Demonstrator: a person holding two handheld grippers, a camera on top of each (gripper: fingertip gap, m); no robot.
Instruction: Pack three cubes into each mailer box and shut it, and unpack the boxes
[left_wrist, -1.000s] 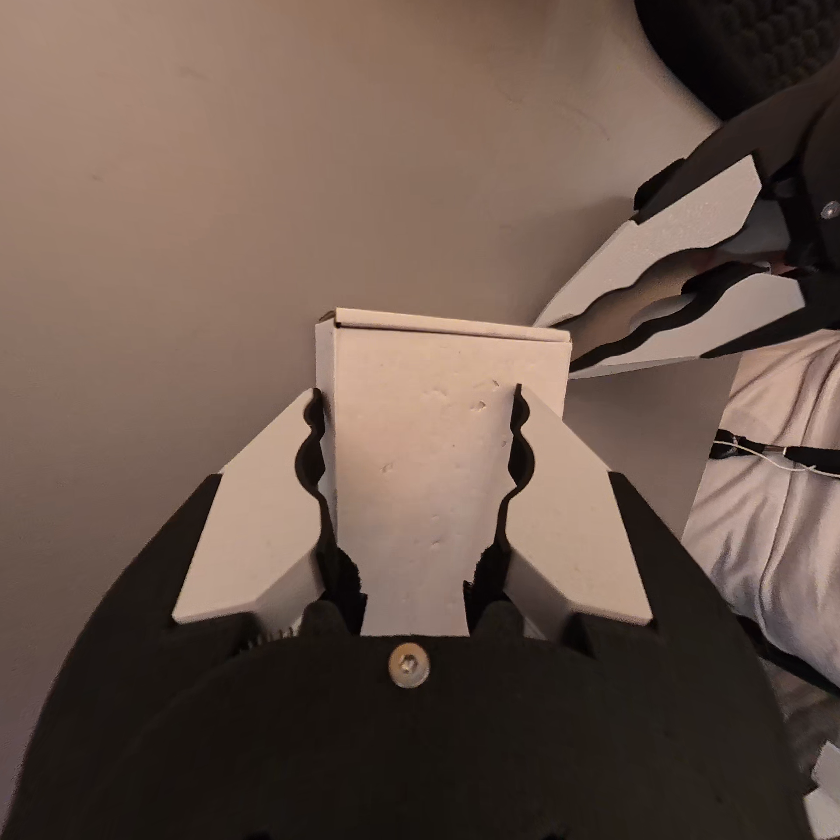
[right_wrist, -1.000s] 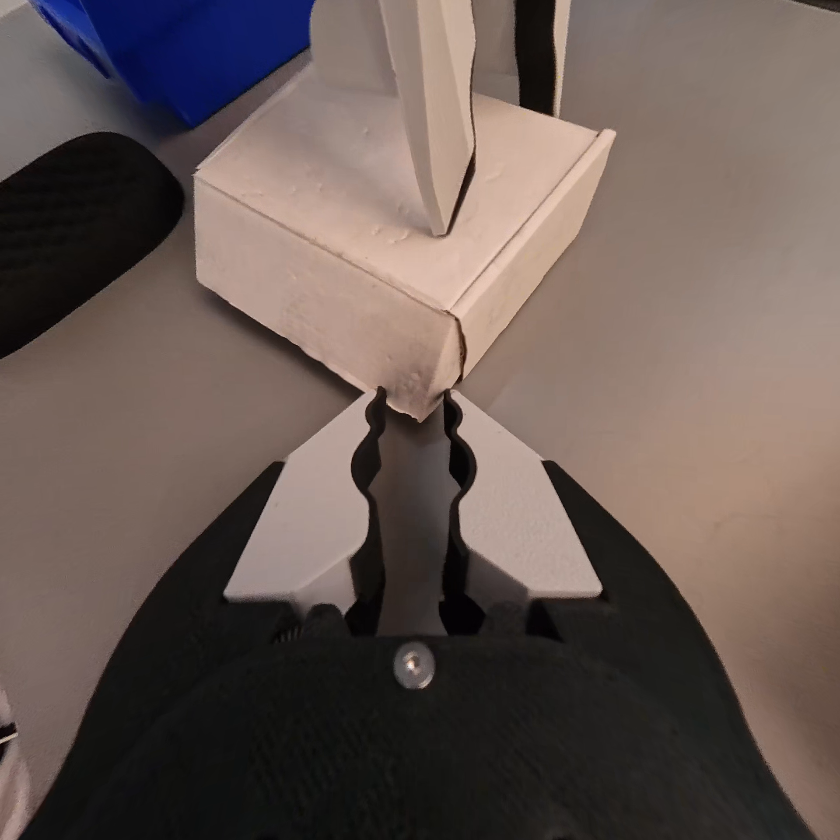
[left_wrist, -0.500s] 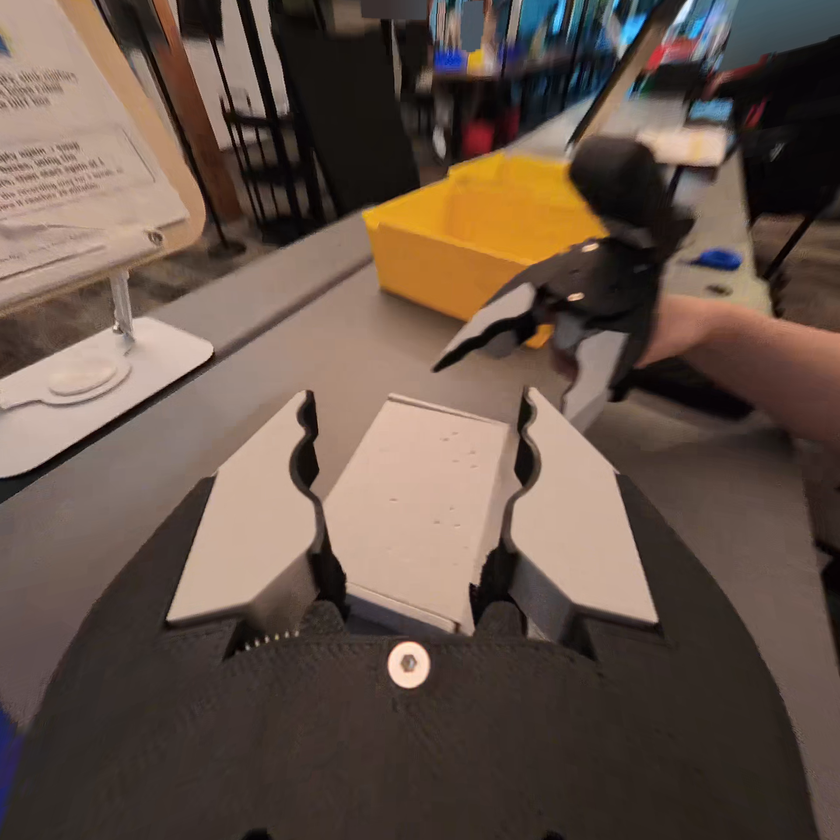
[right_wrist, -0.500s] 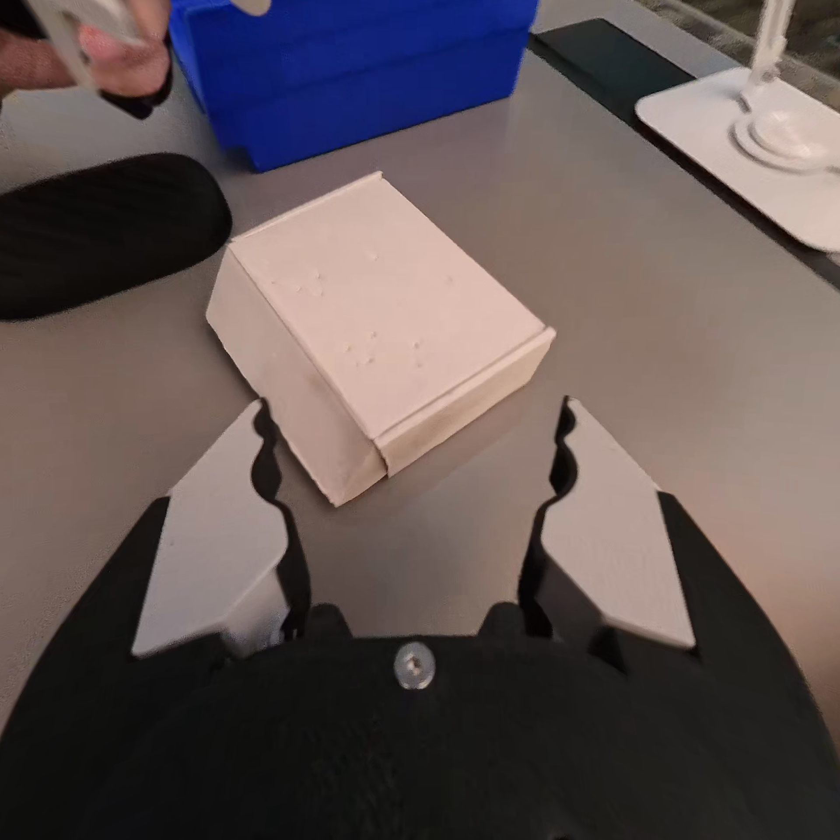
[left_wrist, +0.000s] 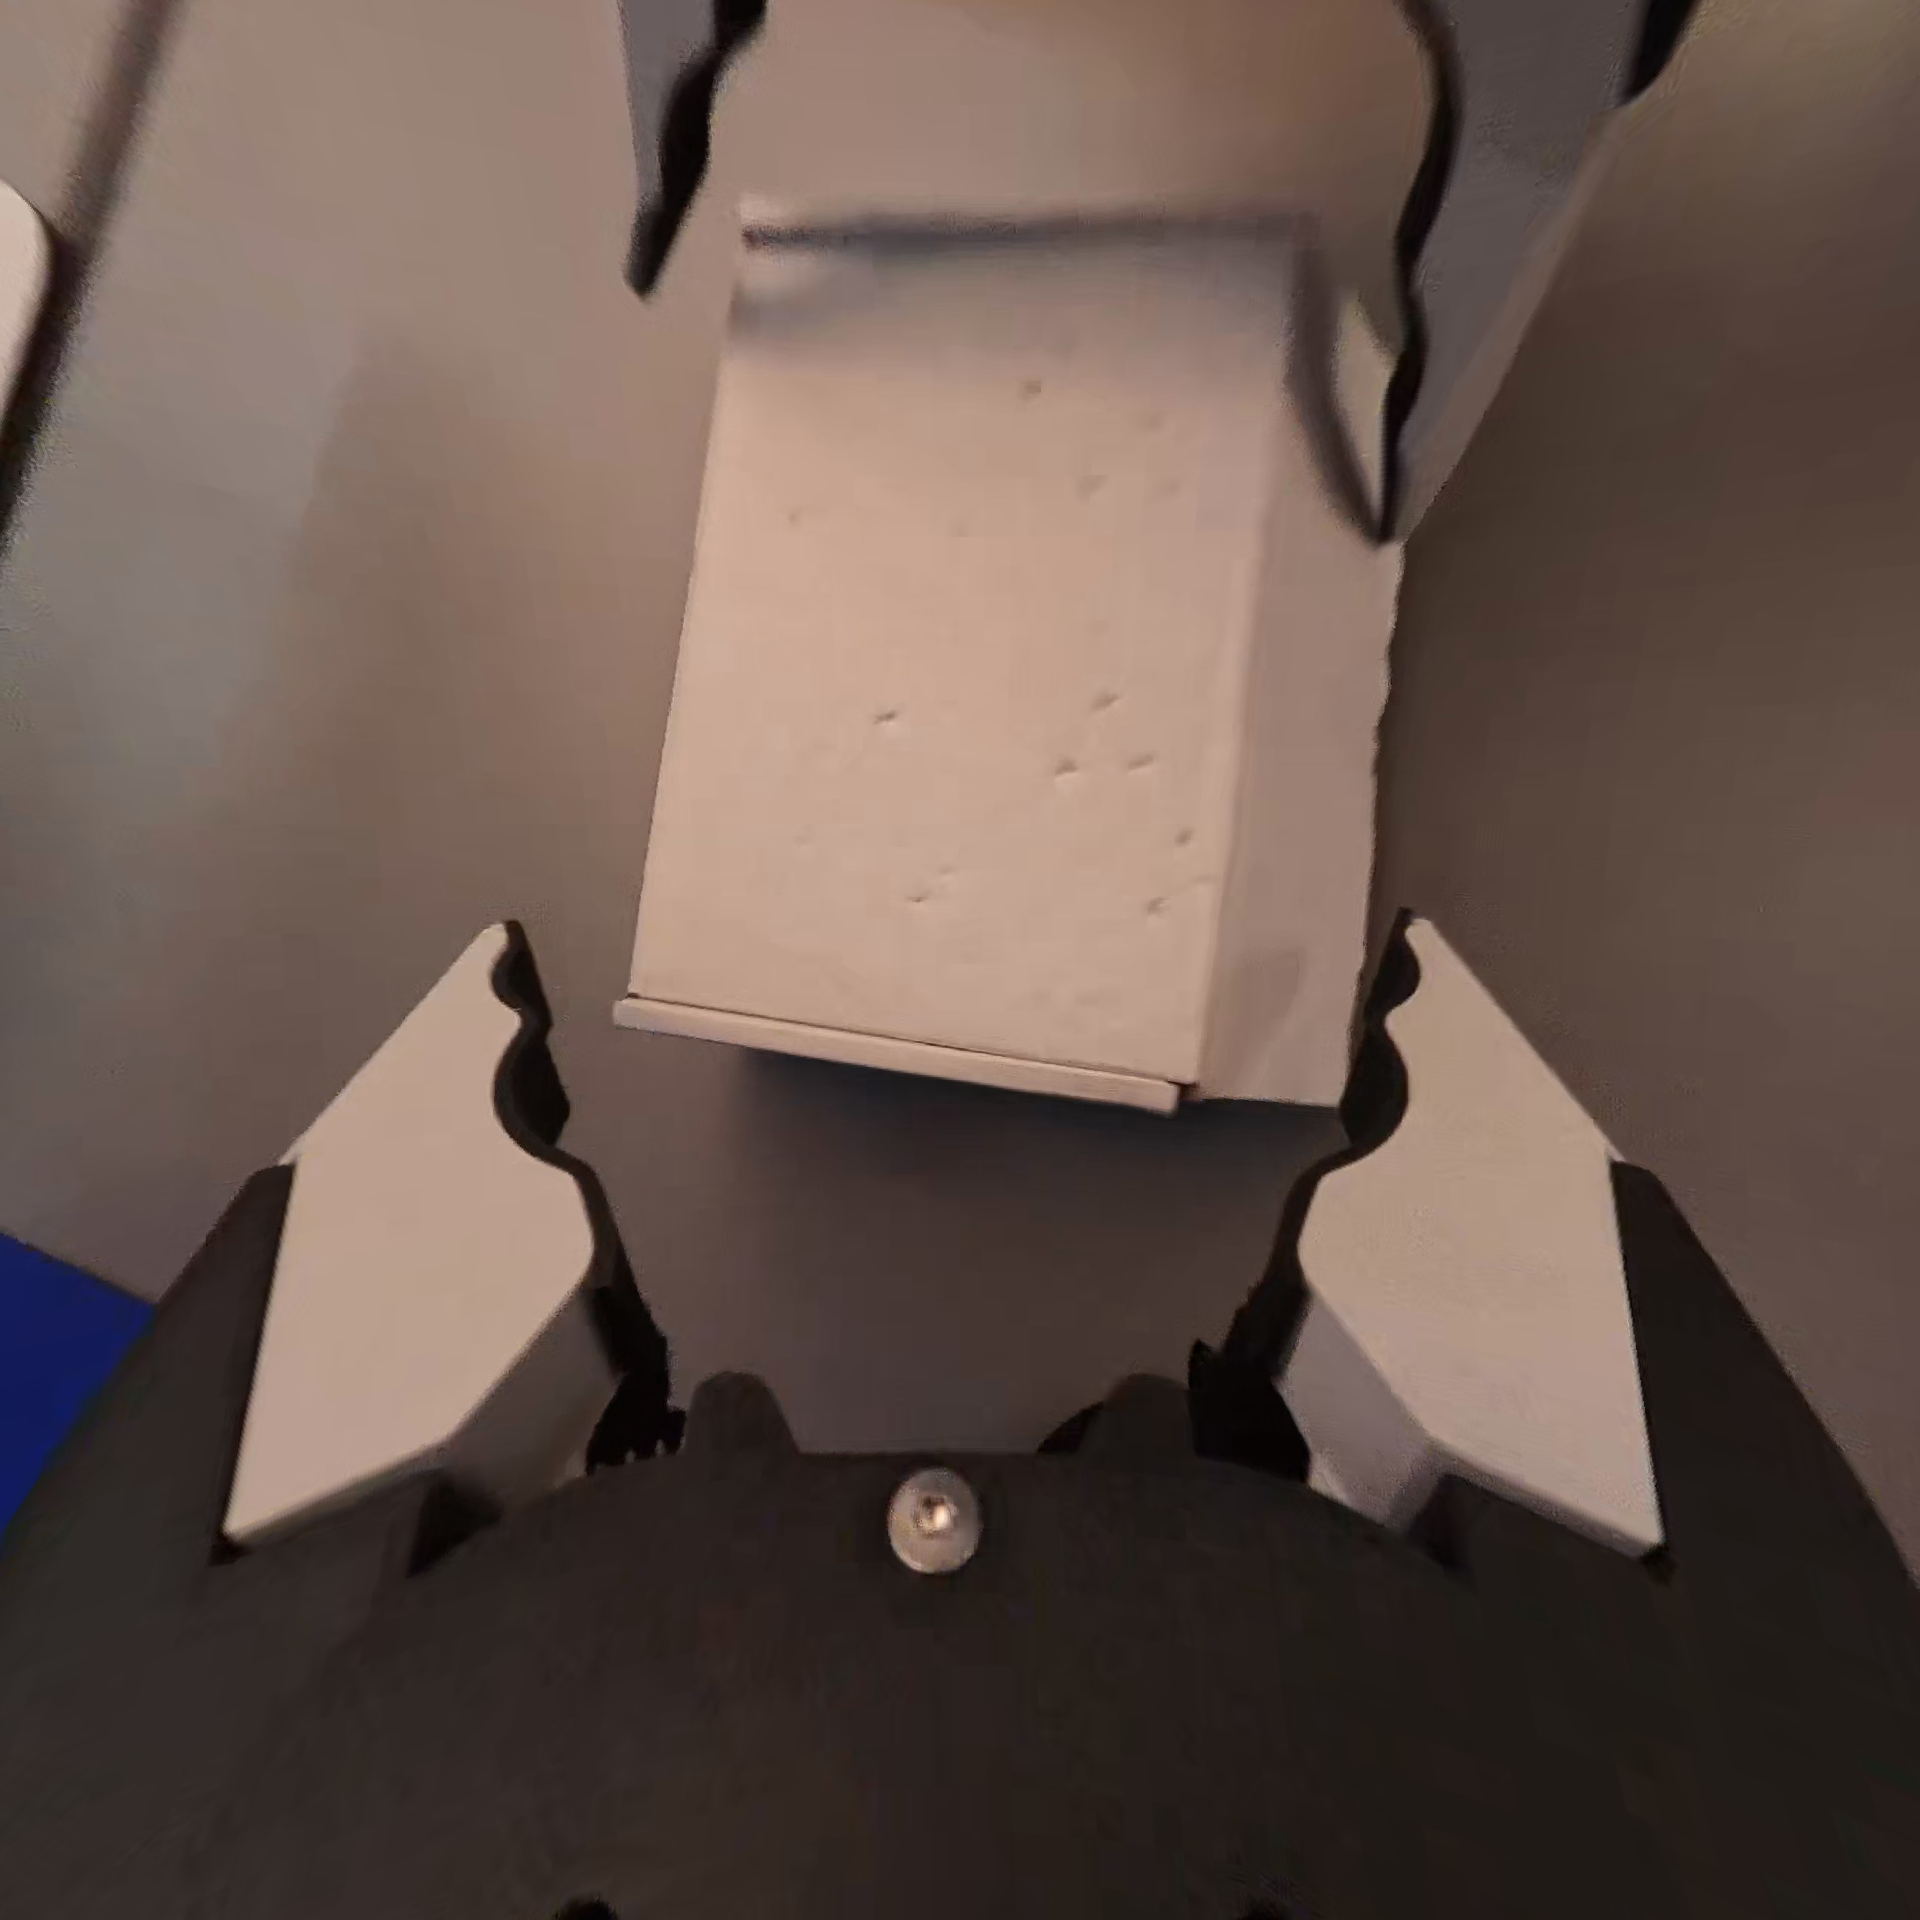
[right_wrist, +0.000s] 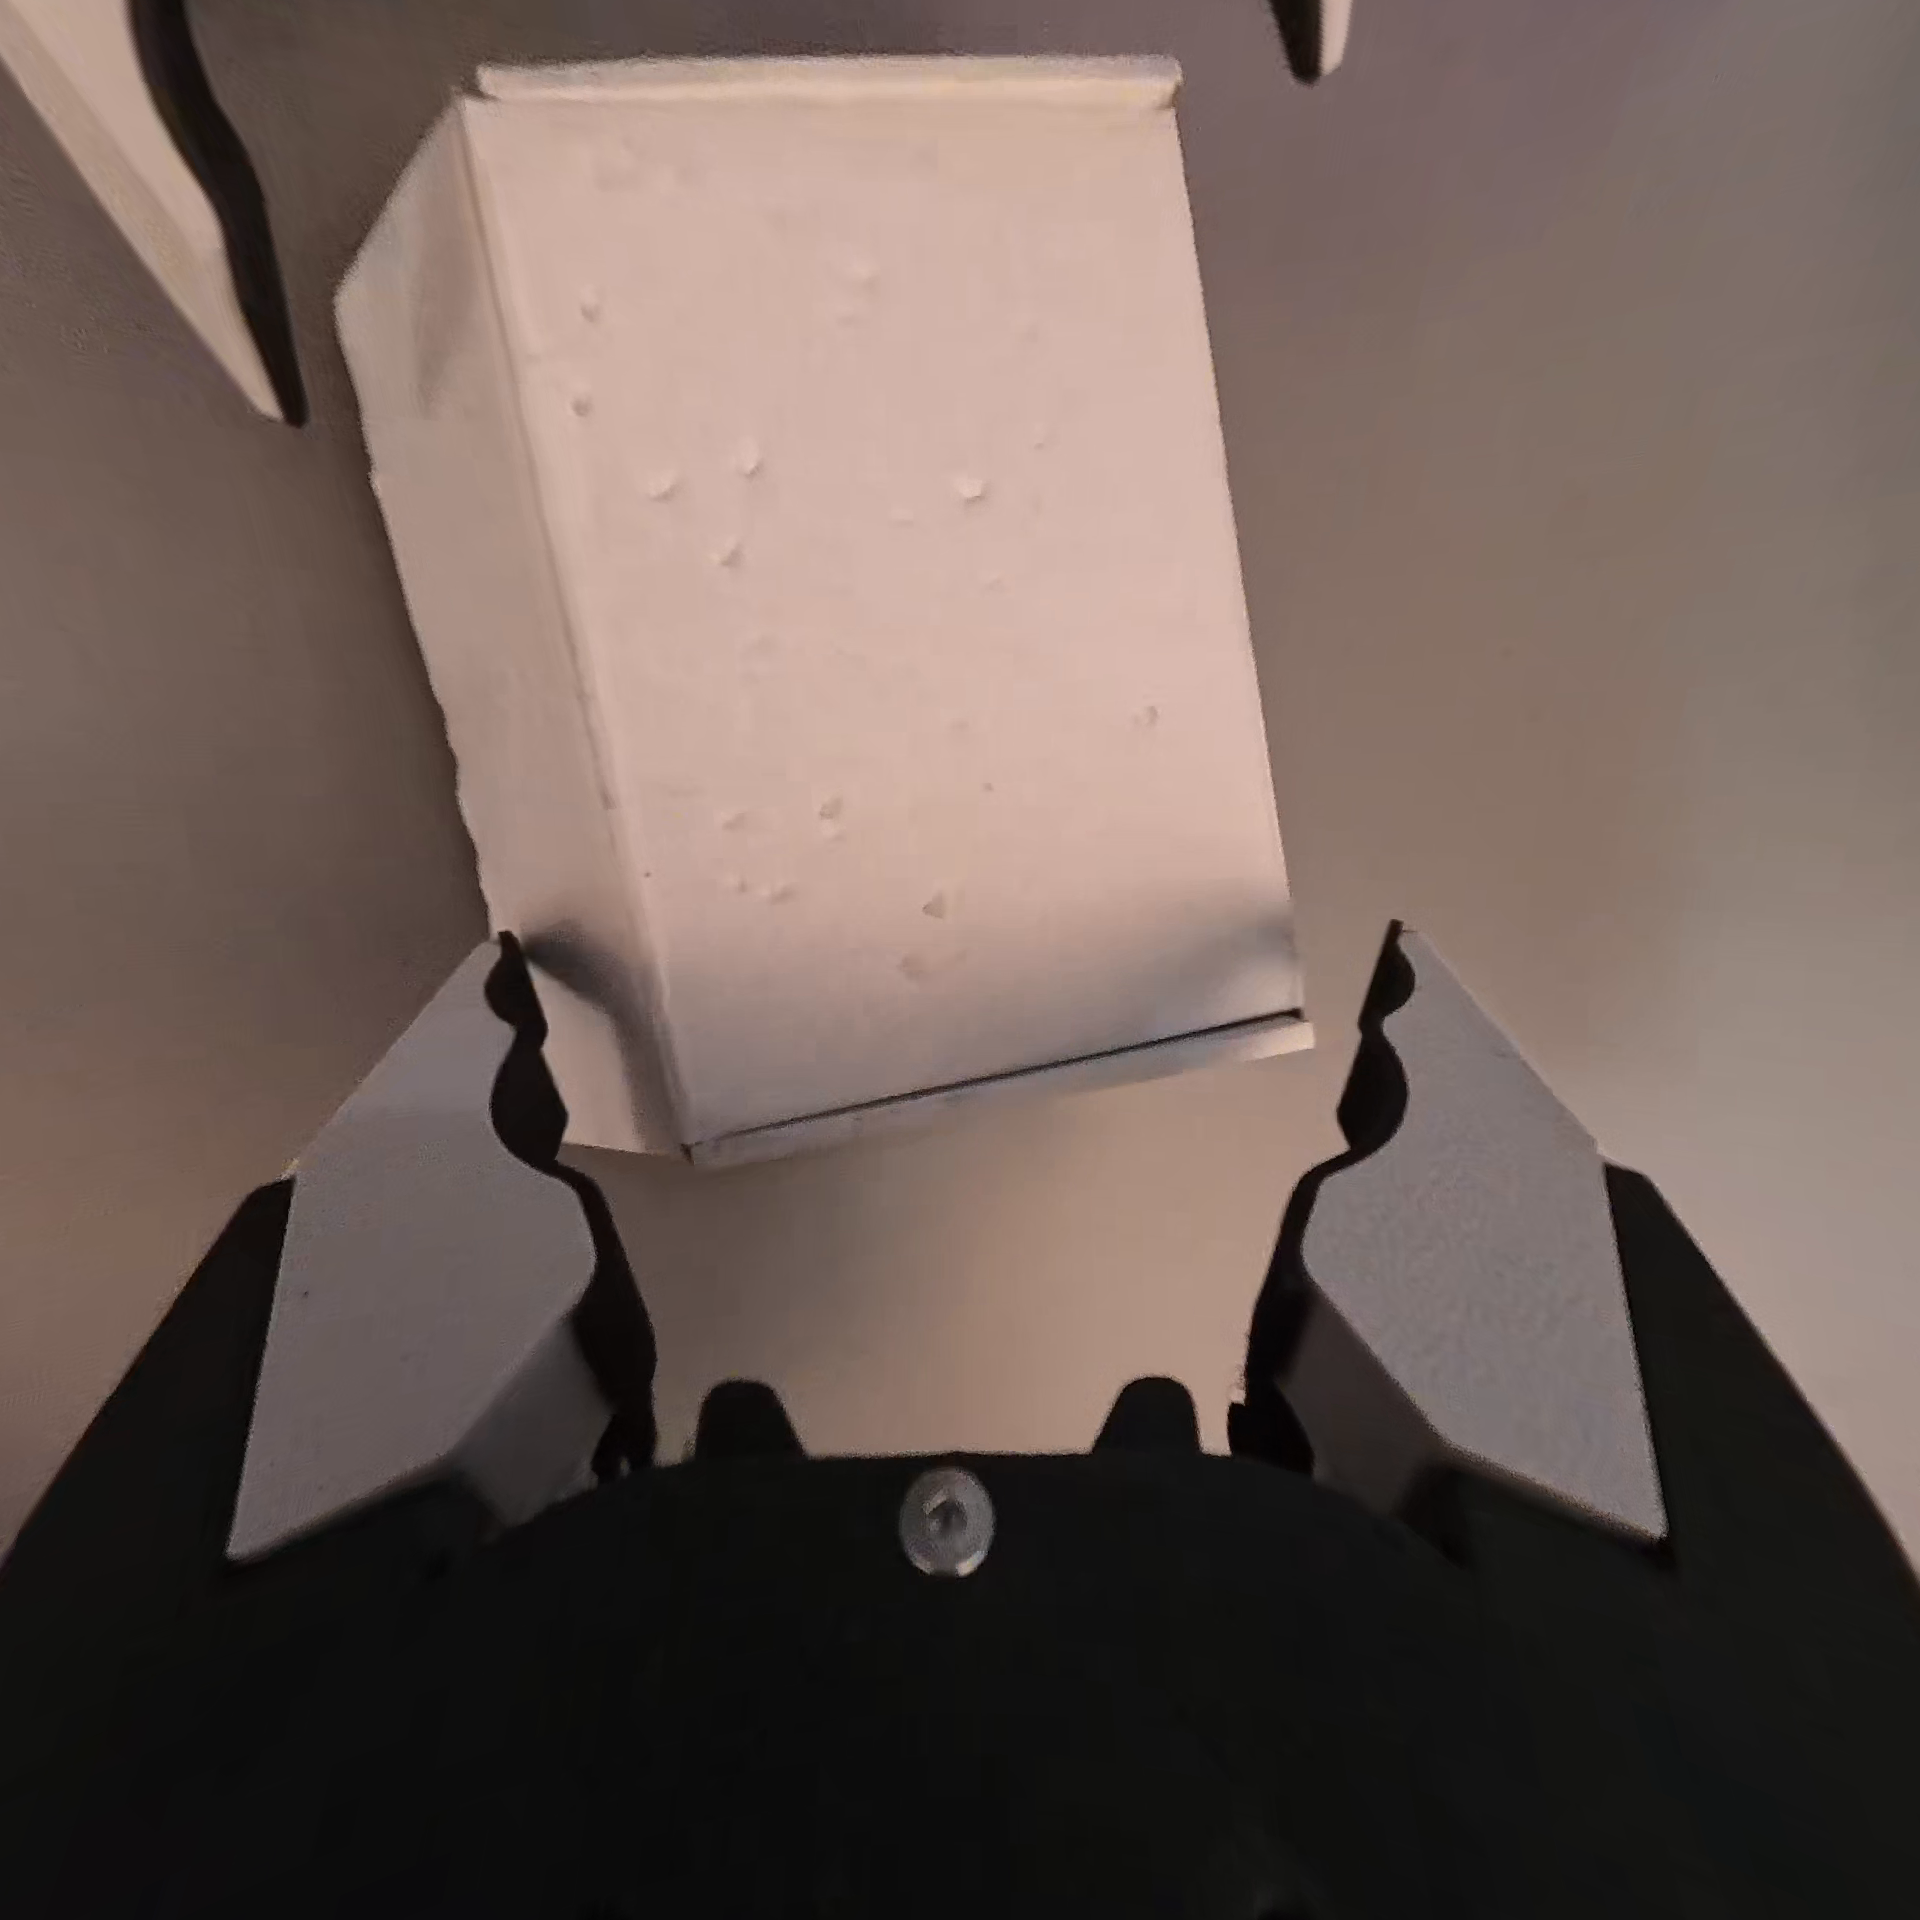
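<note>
A closed white mailer box (left_wrist: 966, 675) lies flat on the grey table (left_wrist: 312, 623), its lid dented with small marks. My left gripper (left_wrist: 956, 930) is open and empty, looking down on the box, its fingertips level with the box's near end. My right gripper (right_wrist: 951, 935) is open and empty too, over the opposite end of the box (right_wrist: 883, 571). The right gripper (left_wrist: 1008, 405) shows at the top of the left wrist view, and the left gripper (right_wrist: 800, 244) shows at the top of the right wrist view. No cubes are visible.
A corner of a blue bin (left_wrist: 62, 1288) shows at the lower left of the left wrist view. A white object (left_wrist: 21, 281) sits at that view's left edge. Grey table surface (right_wrist: 1558, 520) surrounds the box. To reach the white object (left_wrist: 21, 281) in a straight line is about 25 cm for my right fingers, about 30 cm for my left.
My left gripper has let go of the box and opened wide. My right gripper has opened wide from nearly shut. Both have swung to look straight down on the box from opposite ends.
</note>
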